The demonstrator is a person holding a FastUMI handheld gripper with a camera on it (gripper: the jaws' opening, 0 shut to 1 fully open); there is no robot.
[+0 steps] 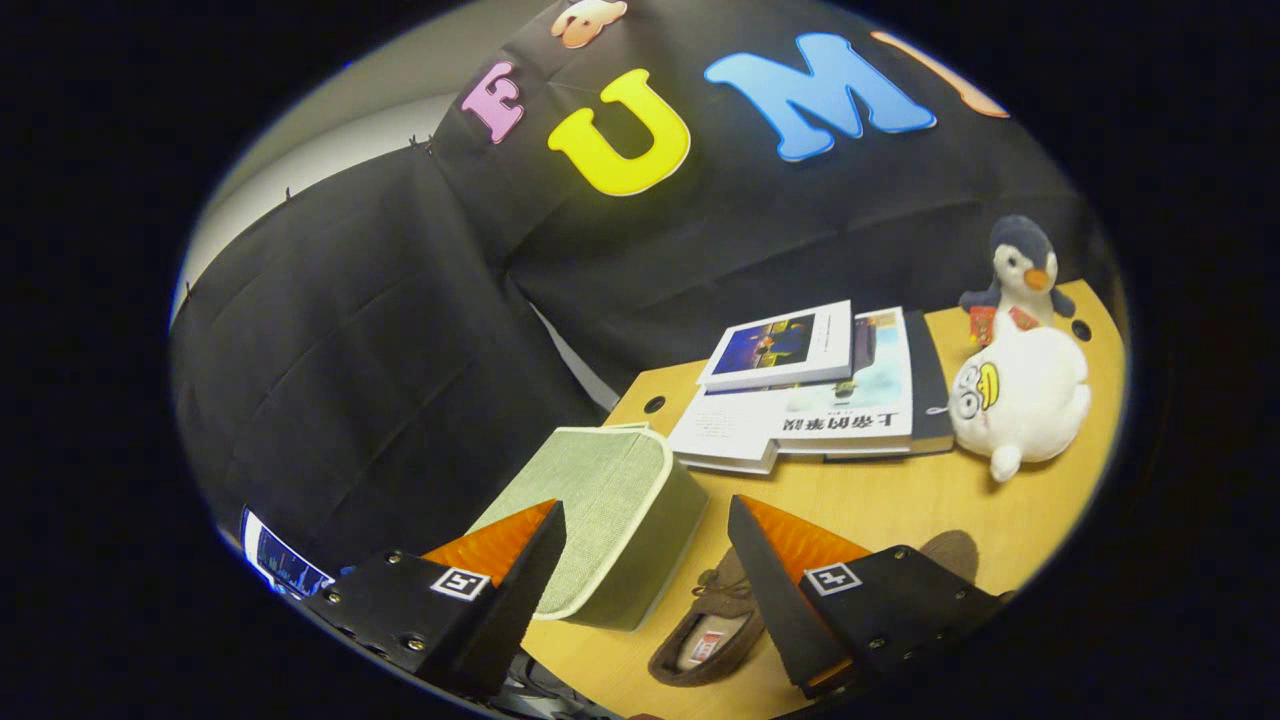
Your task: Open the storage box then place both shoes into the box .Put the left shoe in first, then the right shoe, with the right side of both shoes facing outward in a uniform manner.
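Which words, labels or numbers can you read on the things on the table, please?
Lower book: large printed characters, upside down, not readable with confidence.
Shoe insole tag: too small.
Red tags by the penguin toy: too small.
Gripper, open above storage box: square markers, no words.

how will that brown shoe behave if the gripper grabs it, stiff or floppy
The brown shoe looks like soft suede with a low open collar, so it will likely flex and sag when lifted. Its fuzzy surface should resist slipping. It lies flat on the table, unlikely to roll. The gripper is open above it.
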